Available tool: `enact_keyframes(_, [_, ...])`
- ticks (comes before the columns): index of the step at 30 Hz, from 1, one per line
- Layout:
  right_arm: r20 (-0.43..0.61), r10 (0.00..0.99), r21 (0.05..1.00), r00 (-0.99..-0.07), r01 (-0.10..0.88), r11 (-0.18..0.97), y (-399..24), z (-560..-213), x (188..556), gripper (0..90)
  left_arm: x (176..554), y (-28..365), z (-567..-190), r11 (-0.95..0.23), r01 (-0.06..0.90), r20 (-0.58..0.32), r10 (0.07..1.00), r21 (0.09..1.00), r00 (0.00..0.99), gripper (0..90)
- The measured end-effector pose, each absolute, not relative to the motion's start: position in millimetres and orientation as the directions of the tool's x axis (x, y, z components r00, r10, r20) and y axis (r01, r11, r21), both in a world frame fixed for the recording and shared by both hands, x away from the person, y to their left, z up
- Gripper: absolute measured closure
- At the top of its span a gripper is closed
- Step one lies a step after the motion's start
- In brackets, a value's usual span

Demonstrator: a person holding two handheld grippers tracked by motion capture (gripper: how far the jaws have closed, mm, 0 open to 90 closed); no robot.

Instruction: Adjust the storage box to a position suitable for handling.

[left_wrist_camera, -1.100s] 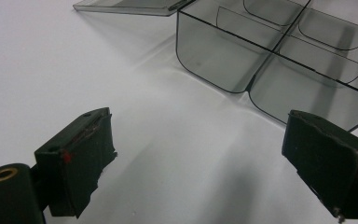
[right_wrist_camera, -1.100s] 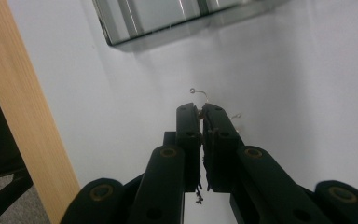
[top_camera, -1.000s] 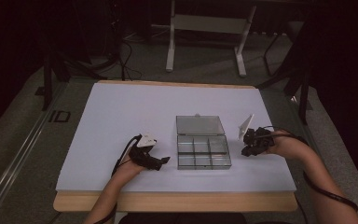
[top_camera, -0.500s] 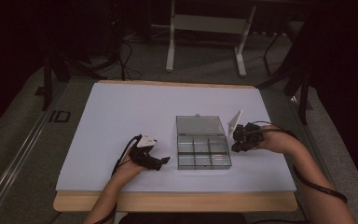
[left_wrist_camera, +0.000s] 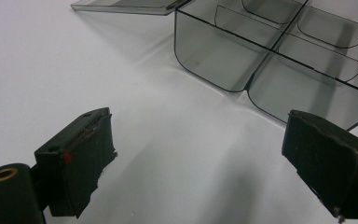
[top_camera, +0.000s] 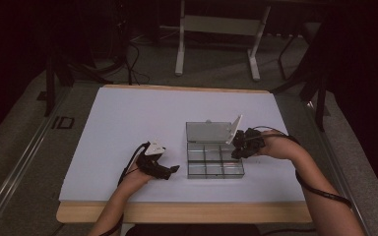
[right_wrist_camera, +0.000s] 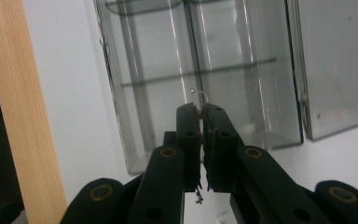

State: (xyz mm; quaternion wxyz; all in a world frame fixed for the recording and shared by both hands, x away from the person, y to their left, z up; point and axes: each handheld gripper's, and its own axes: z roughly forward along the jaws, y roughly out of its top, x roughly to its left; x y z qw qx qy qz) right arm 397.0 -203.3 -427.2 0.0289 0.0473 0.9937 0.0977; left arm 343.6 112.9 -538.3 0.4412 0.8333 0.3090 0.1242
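Open clear box (top_camera: 215, 160) on bench (top_camera: 128, 118).
Left gripper (top_camera: 170, 170) beside it; right gripper (top_camera: 236, 150) over its right edge.

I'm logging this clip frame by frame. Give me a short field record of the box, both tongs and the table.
box: clear compartment box, lid open and lying flat behind it
left tongs: open, resting left of the box, holding nothing
right tongs: shut on a small wire piece, above the box
table: white sheet, wooden front edge

Glossy clear smoky plastic box (top_camera: 215, 161) on matt white sheet (top_camera: 128, 128) over pale wood table (top_camera: 187, 212)
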Motion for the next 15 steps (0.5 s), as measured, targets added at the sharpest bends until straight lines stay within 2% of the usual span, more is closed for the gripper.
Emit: enact_keyframes(15, [-0.037, 0.064, 0.221, -0.997, 0.054, 0.974, -170.5, -433.4, 402.0, 85.6, 343.0, 112.1, -538.3, -0.43, 0.399, -0.057, 0.619, 0.81, 0.783, 9.3])
